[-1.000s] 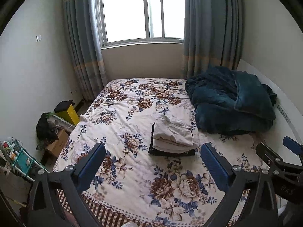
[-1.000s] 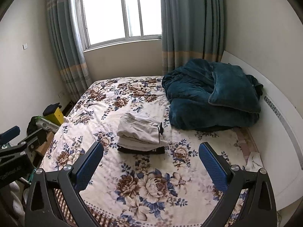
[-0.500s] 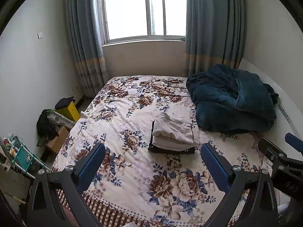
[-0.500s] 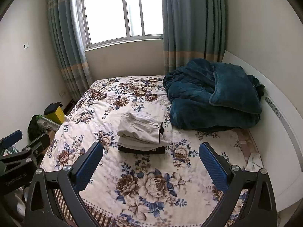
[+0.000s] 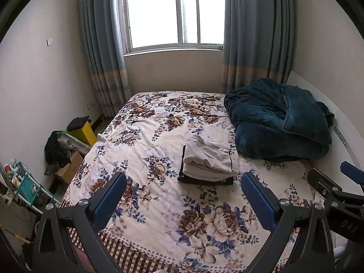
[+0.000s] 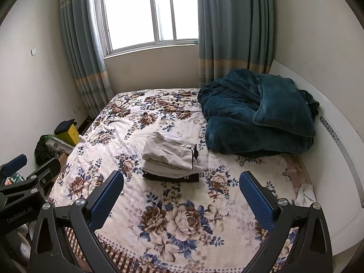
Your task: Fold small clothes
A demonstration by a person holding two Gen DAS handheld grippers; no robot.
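A folded stack of small clothes (image 5: 208, 160) (image 6: 170, 155), beige pieces on top of a black one, rests in the middle of the floral bed (image 5: 145, 136) (image 6: 127, 132). My left gripper (image 5: 183, 195) hangs open above the bed's near edge, well short of the stack, with nothing between its blue pads. My right gripper (image 6: 180, 195) is open and empty too, held at a similar distance from the stack. Each gripper shows at the edge of the other's view: the right gripper (image 5: 336, 193) and the left gripper (image 6: 27, 175).
A bunched dark teal blanket (image 5: 279, 118) (image 6: 257, 113) lies at the bed's far right against a white headboard (image 6: 336, 136). A yellow box (image 5: 83, 133), bags and a cardboard box (image 5: 68, 168) stand on the floor at left. Curtains (image 5: 102, 45) frame the window behind.
Both grippers have drawn back and risen slightly, so the bed and the stack look a little farther away. The clothes have not moved.
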